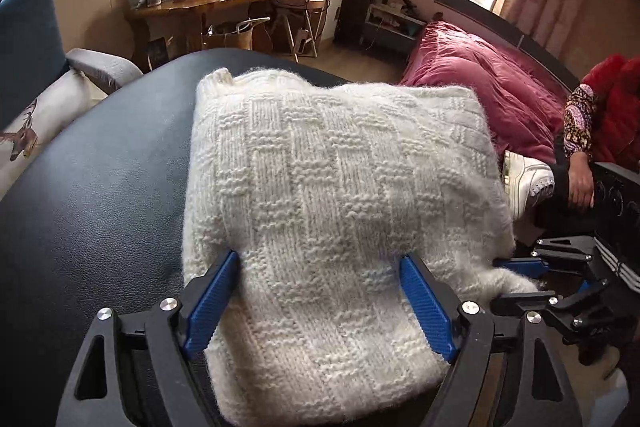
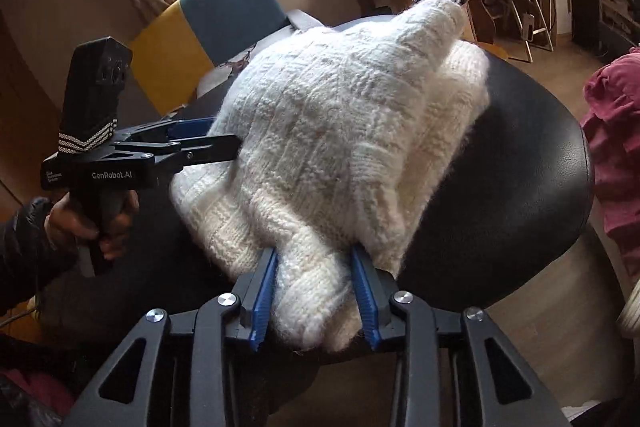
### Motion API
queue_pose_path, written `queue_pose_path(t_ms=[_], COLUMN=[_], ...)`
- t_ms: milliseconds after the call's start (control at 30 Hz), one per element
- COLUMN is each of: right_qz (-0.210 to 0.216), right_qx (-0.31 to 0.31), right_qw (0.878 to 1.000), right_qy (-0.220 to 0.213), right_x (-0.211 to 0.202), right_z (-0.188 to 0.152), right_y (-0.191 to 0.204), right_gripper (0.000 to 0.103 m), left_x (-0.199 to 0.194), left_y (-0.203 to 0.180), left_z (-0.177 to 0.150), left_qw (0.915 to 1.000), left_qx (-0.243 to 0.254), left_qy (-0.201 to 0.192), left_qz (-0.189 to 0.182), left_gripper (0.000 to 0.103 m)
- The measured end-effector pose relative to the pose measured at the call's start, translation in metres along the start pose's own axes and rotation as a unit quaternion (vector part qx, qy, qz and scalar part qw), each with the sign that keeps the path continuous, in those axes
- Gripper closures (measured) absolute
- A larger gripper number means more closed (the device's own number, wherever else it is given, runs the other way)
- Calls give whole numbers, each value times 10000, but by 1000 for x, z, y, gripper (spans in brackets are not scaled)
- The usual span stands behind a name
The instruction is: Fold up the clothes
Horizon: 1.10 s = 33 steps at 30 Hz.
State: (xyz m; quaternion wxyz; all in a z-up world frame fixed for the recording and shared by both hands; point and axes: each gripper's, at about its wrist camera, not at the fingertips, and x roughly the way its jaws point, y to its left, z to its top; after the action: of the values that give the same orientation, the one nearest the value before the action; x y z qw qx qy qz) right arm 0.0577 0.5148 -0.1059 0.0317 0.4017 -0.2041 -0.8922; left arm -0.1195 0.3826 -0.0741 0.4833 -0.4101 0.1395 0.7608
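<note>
**Sweater folded into a thick bundle, both grippers at its near edge**

We note the black padded table [image 1: 100, 167] first: round-edged, with a leather-like skin, filling the lower half of both views. Beyond it are a wooden desk [image 1: 208, 3] crowded with jars, and a bed with a dark red cover [image 1: 492, 95] to the right.

On the table lies the white knitted sweater [image 1: 332, 187], a basket-weave pattern, already doubled over on itself. The right wrist view shows at least two layers stacked, with a thick rolled part reaching to the far side. It covers the middle of the table and overhangs the near edge a little.

The left gripper [image 1: 320, 275] has its blue pads wide apart, the knit lying between them; the pads stand at either side of the fabric and we cannot tell whether they press it. In the right wrist view its tips go into the bundle's left side. The right gripper [image 2: 314, 267] has its jaws set close around a thick lobe of knit at the near edge, clamped on it by the look of the bulge.

Our judgement: a late fold is in hand. The next move calls for lifting the near edge evenly with both grippers and carrying it over toward the far side, keeping the layers from slipping apart, since the yarn is bulky and springy.
</note>
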Motion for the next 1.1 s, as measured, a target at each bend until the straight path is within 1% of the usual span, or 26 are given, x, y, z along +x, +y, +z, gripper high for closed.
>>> queue_pose_path(t_ms=[133,200,267,333,367,400,467,533,600,633,733,800,867,900,933,1000,1033,1100], right_qz=[-98,-161,-228,-328,-381,-465,-655,-893,-1138,-1179,-1285,-1388,-1280,-1254,-1258,-1259,-1266,-1275], right_qx=[76,224,373,525,601,593,533,498,441,437,448,497,585,603,585,510,481,430], right_qw=[9999,9996,9990,9979,9971,9963,9931,9880,9836,9828,9817,9803,9813,9816,9819,9830,9833,9838], right_qy=[-92,-83,-64,-183,-253,-419,-815,-1161,-1328,-1350,-1336,-1315,-1311,-1305,-1288,-1239,-1220,-1183], right_x=[0,-3,-7,-17,-23,-31,-48,-60,-63,-61,-56,-54,-51,-51,-50,-50,-49,-48], right_z=[-2,0,2,10,14,19,29,39,48,52,59,59,58,57,55,53,52,50], right_y=[3,6,10,18,22,30,48,66,83,89,100,105,107,109,111,114,115,117], right_gripper=[66,65,64,60,60,59,54,45,40,40,40,40,40,40,40,40,40,40], left_x=[-1,-5,-13,-24,-31,-40,-59,-81,-101,-112,-137,-151,-160,-163,-167,-177,-180,-184], left_y=[-6,-10,-11,-14,-15,-16,-18,-22,-31,-36,-45,-51,-58,-63,-67,-73,-74,-75], left_z=[0,3,7,11,13,15,17,20,20,20,15,12,11,11,9,2,0,-2], left_qw=[9997,9992,9976,9945,9931,9918,9882,9822,9767,9737,9720,9701,9664,9645,9617,9541,9540,9568], left_qx=[-100,-200,-356,-439,-470,-498,-570,-588,-482,-421,-403,-458,-433,-345,-264,-282,-318,-386], left_qy=[-149,-183,-212,-249,-291,-346,-486,-665,-894,-1007,-1257,-1356,-1343,-1328,-1371,-1597,-1654,-1688], left_qz=[139,289,551,916,1039,1125,1334,1657,1889,1999,1945,1962,2149,2259,2360,2519,2480,2336], left_gripper=[11,9,9,9,8,8,4,1,0,0,0,0,1,1,1,1,1,1])
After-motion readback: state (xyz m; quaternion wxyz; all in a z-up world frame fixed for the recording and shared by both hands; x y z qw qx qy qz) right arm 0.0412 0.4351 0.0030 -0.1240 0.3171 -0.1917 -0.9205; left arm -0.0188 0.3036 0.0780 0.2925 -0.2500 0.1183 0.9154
